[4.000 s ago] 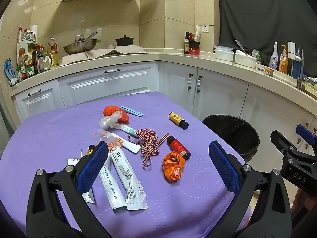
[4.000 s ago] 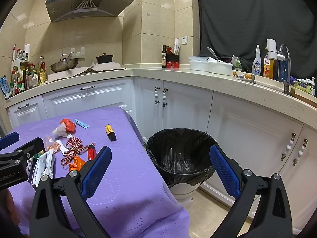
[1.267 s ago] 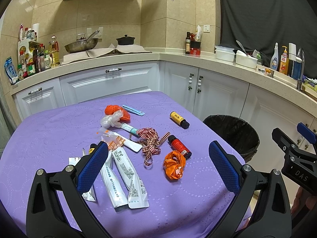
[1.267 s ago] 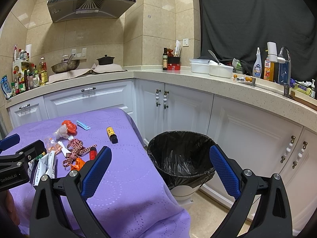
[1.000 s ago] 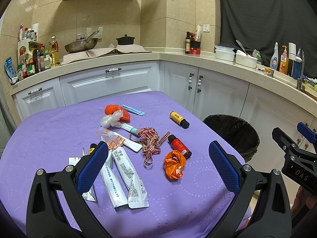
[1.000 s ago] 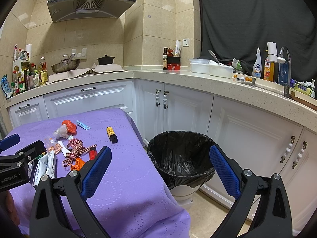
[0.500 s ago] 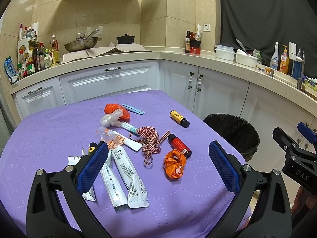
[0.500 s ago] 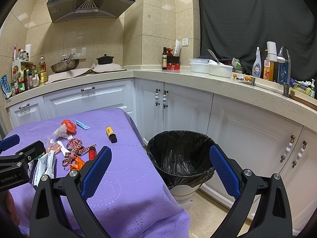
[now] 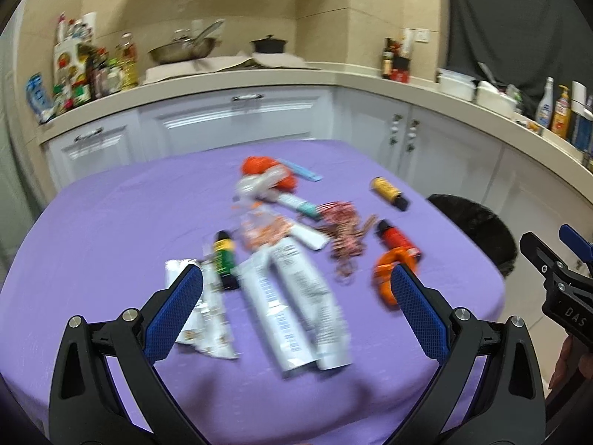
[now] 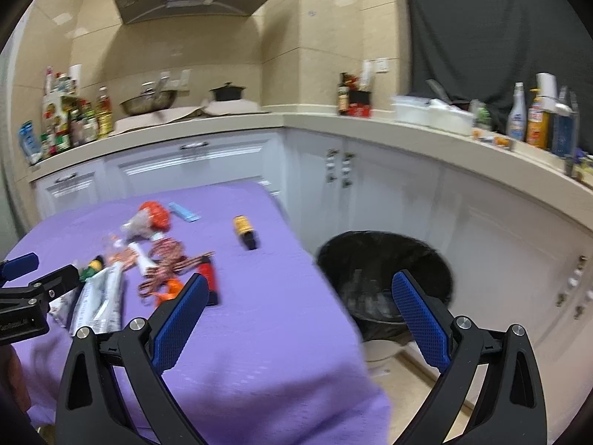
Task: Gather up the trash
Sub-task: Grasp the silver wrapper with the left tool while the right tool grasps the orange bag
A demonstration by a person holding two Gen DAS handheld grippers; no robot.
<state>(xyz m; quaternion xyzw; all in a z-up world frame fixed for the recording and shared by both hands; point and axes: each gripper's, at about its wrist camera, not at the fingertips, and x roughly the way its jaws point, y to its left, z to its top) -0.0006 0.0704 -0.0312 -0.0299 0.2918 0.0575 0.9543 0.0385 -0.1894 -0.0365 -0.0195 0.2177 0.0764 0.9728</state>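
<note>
Nothing looks collected yet: litter point(image 9: 296, 289) lies scattered on the purple table point(image 9: 111, 222), bin point(image 10: 385, 282) stands beside it, and left gripper point(image 9: 292, 307) and right gripper point(image 10: 296, 311) gape wide, empty.

Black gripper point(image 9: 292, 296), blue textured pads point(image 9: 174, 313)

Both views are now motion-blurred. The left gripper point(image 9: 294, 289) sits closer over the purple tablecloth point(image 9: 111, 222), its spread jaws framing the long white sachets point(image 9: 296, 296). The right gripper point(image 10: 294, 300) has swung left, so the black-lined trash bin point(image 10: 385, 259) lies right of centre.
</note>
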